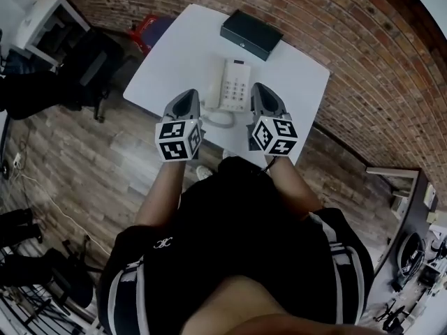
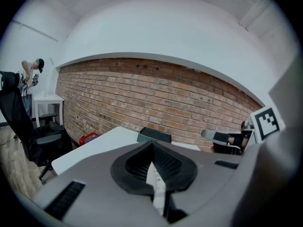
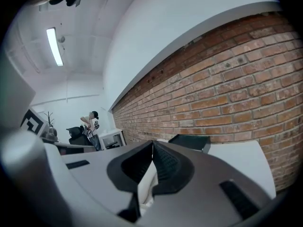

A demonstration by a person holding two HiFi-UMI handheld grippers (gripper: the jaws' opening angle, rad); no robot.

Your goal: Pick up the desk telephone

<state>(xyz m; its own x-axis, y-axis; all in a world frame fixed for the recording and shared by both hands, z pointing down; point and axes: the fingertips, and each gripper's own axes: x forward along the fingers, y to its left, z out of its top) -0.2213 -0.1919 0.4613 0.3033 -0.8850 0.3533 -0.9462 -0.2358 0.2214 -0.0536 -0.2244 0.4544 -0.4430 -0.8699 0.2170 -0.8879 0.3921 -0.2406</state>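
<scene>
A white desk telephone [image 1: 234, 84] with a keypad lies on the white table [image 1: 300, 82], its coiled cord [image 1: 220, 118] looping toward the near edge. My left gripper [image 1: 189, 98] hovers just left of the phone with its jaws shut and nothing between them. My right gripper [image 1: 259, 91] hovers just right of the phone, also shut and empty. In the left gripper view a slice of the telephone [image 2: 155, 183] shows below the left gripper [image 2: 152, 145]. The right gripper view shows the telephone [image 3: 147, 183] below the right gripper [image 3: 152, 144].
A flat black box [image 1: 251, 35] lies at the table's far side, close to the brick wall [image 1: 363, 61]. A black office chair [image 1: 91, 65] and a red item [image 1: 143, 28] stand left of the table. A person [image 2: 31, 72] stands far off by a small white table.
</scene>
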